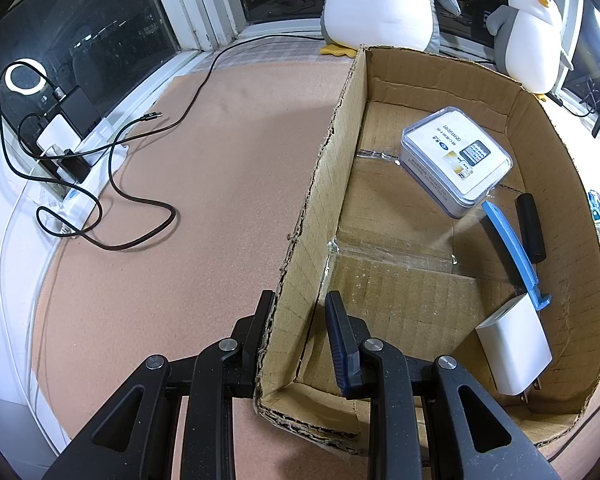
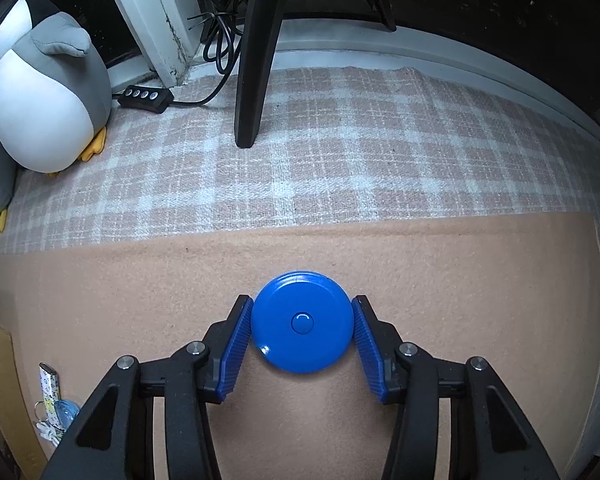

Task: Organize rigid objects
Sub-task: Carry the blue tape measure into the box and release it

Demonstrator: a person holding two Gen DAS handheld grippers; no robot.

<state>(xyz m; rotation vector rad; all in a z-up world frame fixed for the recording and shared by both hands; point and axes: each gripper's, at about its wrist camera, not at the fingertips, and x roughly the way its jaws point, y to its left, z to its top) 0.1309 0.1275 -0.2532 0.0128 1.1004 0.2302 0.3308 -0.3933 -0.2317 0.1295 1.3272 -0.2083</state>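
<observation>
In the left wrist view a cardboard box [image 1: 556, 168] holds a clear-lidded case [image 1: 456, 156], a blue plastic tool [image 1: 512, 248], a black cylinder [image 1: 531, 229] and a white charger [image 1: 514, 350]. My left gripper [image 1: 300, 308] straddles the box's left wall, one finger outside and one inside, and grips it. In the right wrist view a round blue tape measure [image 2: 302, 322] lies on the pink mat. My right gripper [image 2: 302, 312] has a pad on each side of it, touching or nearly touching its rim.
Black cables [image 1: 140, 208] and a power strip [image 1: 80, 184] lie at the left by the window. Two plush penguins [image 1: 528, 36] sit behind the box. A keyring [image 2: 56, 412] lies by the box edge. A black chair leg [image 2: 252, 80] stands on the plaid cloth.
</observation>
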